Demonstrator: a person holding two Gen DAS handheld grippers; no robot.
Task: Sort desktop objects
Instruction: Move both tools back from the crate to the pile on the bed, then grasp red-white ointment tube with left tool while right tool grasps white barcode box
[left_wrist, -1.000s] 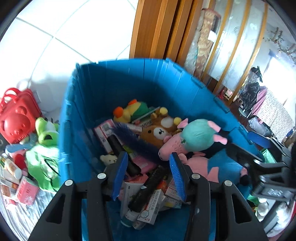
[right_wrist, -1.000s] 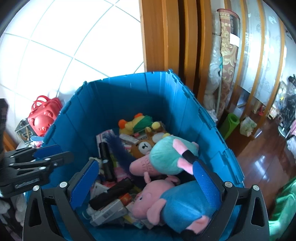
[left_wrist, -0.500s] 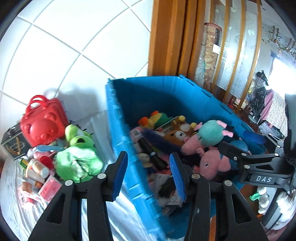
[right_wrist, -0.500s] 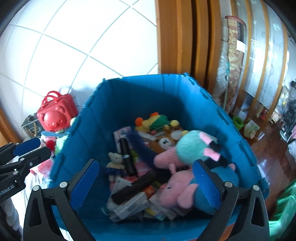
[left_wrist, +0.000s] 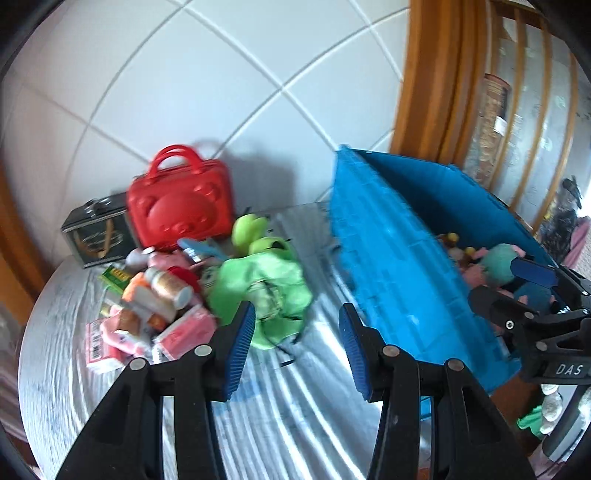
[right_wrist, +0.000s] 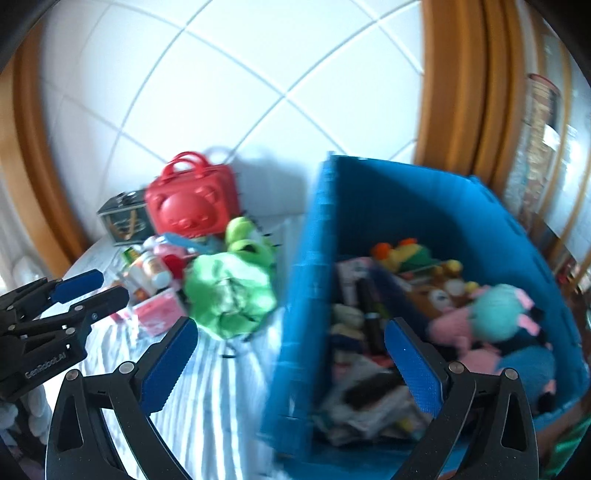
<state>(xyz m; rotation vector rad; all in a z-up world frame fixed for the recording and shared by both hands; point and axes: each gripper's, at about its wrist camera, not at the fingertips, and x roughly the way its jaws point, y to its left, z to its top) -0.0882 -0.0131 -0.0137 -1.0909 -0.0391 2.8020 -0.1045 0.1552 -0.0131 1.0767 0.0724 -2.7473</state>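
Left wrist view: the left gripper (left_wrist: 297, 341) hangs over the striped grey-white tablecloth (left_wrist: 258, 424), jaws parted with nothing between the blue ribbed pads. Just beyond them lies a crumpled bright green plush toy (left_wrist: 264, 280). Left of it sits a heap of small desktop objects (left_wrist: 147, 310): pink cartons, a green box and a copper-coloured bottle with a white cap (left_wrist: 168, 286). Behind the heap a red plastic bear-face handbag (left_wrist: 181, 210) stands upright against the white tiled wall (left_wrist: 221, 74), with a dark metal box (left_wrist: 98, 230) touching its left side. To the right stands the large blue plastic crate (left_wrist: 391, 258), holding soft toys. The right gripper (left_wrist: 517, 291) shows at the right edge, over the crate's near rim.

Right wrist view: the picture is motion-blurred. The right gripper (right_wrist: 290, 365) is empty, its jaws spread wide; they straddle the crate's (right_wrist: 306, 295) left wall. Inside lie a pink and teal plush pig (right_wrist: 487, 319), a brown bear plush (right_wrist: 434, 295), dark tubes and cartons. The green plush toy (right_wrist: 229, 291), the handbag (right_wrist: 194, 206) and the object heap (right_wrist: 151, 277) rest on the cloth, left of the crate. The left gripper (right_wrist: 90, 288) enters at the left edge, parted.
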